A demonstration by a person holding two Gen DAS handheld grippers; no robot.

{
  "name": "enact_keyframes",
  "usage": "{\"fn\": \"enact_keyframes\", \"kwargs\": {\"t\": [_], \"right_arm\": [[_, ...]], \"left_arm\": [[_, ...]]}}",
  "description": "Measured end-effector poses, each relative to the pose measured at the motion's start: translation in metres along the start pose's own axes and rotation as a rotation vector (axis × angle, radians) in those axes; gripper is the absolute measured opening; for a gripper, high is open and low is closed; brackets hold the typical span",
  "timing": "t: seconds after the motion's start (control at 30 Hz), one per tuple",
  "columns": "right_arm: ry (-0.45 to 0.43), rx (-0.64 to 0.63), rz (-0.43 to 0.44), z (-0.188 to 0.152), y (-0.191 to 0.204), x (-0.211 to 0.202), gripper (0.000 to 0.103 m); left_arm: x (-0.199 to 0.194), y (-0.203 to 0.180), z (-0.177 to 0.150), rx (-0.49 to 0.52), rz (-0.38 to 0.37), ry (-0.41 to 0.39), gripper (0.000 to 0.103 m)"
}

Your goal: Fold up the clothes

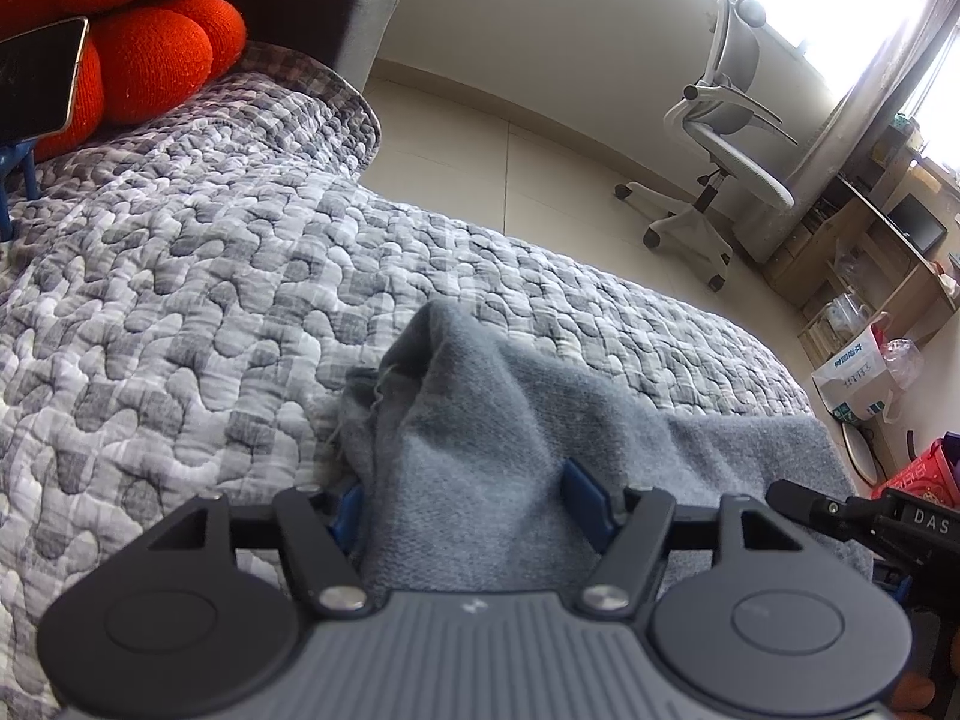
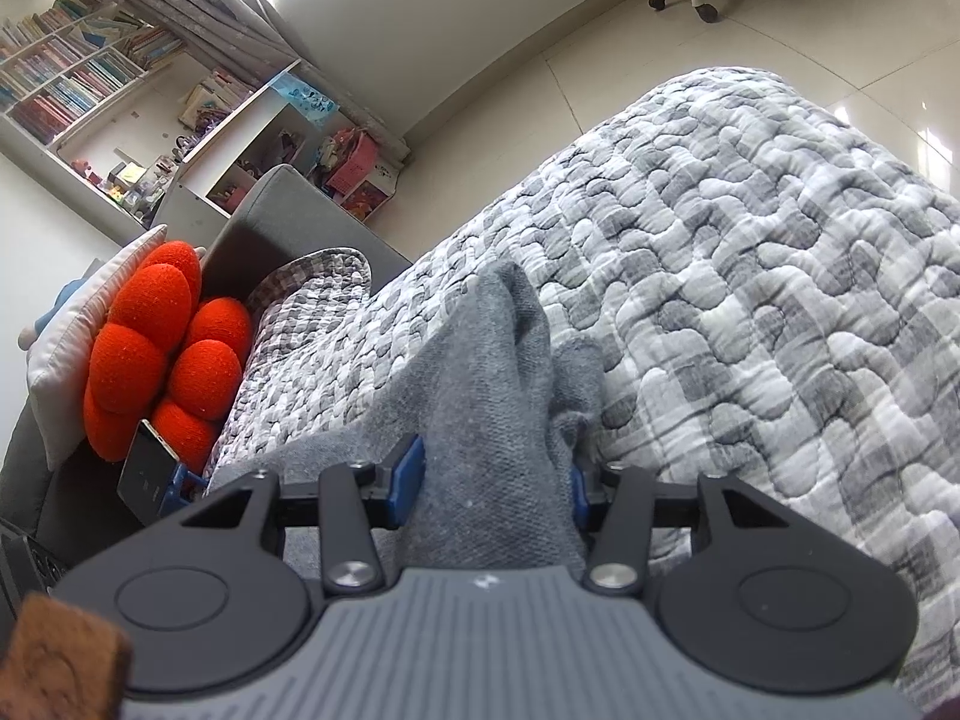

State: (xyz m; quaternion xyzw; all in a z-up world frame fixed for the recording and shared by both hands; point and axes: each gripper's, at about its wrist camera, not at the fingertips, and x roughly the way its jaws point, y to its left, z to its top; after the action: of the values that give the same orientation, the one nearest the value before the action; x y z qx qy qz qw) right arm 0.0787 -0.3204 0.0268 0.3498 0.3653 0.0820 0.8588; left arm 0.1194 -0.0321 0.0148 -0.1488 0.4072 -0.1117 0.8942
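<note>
Grey knit garment point(image 1: 480, 480) lies on the quilted grey-check bed cover point(image 1: 180, 300), bunched up at the 6 o'clock edge of both wrist views. Left wrist view: orange knot cushion point(image 1: 150, 54) at 11 o'clock with a phone point(image 1: 39, 81) leaning on it, left gripper point(image 1: 474, 504) at 6 o'clock, fingers apart with a peaked fold of the garment filling the gap; the left blue pad looks just clear of the cloth, right pad's contact unclear. Right gripper's black tip point(image 1: 804, 498) pokes in at 4 o'clock, white office chair point(image 1: 720, 138) at 2 o'clock on the tiled floor. Right wrist view: bookshelf point(image 2: 78, 72) at 10 o'clock, cushion at 9 o'clock, right gripper point(image 2: 495, 486) at 6 o'clock, fingers clamped on a raised ridge of the garment, blue pads pressing both sides.
</note>
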Motion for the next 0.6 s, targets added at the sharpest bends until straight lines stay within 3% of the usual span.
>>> {"fn": "enact_keyframes", "kwargs": {"t": [0.17, 0.6], "right_arm": [[0.0, -0.002, 0.0, -0.0001, -0.002, 0.0004, 0.052], [-0.003, -0.031, -0.013, -0.0013, 0.0034, 0.0008, 0.053]], "left_arm": [[0.0007, 0.0003, 0.0001, -0.006, -0.003, 0.004, 0.068], [0.0035, -0.0059, -0.0034, -0.025, -0.023, -0.017, 0.091]]}}
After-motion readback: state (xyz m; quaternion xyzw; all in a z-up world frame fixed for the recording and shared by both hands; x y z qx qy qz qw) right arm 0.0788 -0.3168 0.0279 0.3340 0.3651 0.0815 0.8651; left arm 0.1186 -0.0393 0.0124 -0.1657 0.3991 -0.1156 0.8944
